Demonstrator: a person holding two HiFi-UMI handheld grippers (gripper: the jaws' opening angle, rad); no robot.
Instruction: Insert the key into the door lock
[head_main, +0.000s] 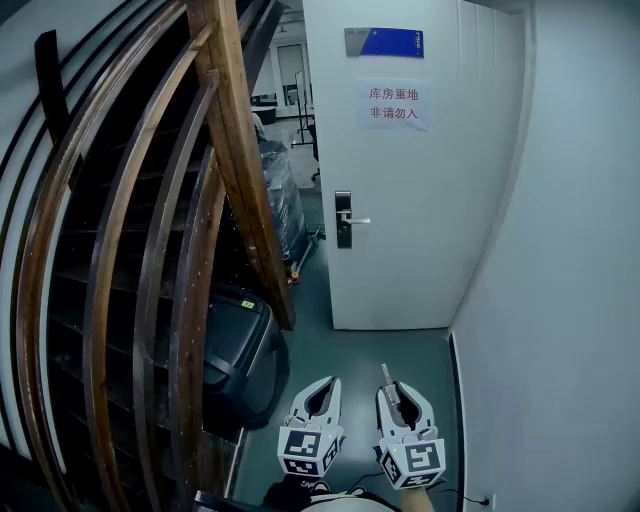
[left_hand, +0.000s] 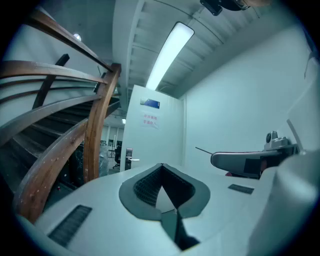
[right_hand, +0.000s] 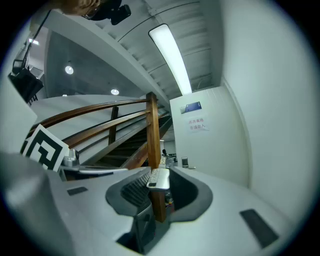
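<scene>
Pinches a silver key (right_hand: 159, 178) between the fingers (right_hand: 131, 191) of the right gripper (head_main: 400, 392), level, well short of the door lock (head_main: 343, 222) ahead. Shows the left gripper (head_main: 325, 388) alongside, fingers pressed together.

Curved wooden stair railing (head_main: 130, 250) at left, black case (head_main: 240, 350) beneath it, plastic-wrapped stack (head_main: 280, 195) behind, paper notice (head_main: 393, 105) under blue plaque (head_main: 390, 42), ceiling strip light (left_hand: 170, 52), green floor (head_main: 380, 350).
</scene>
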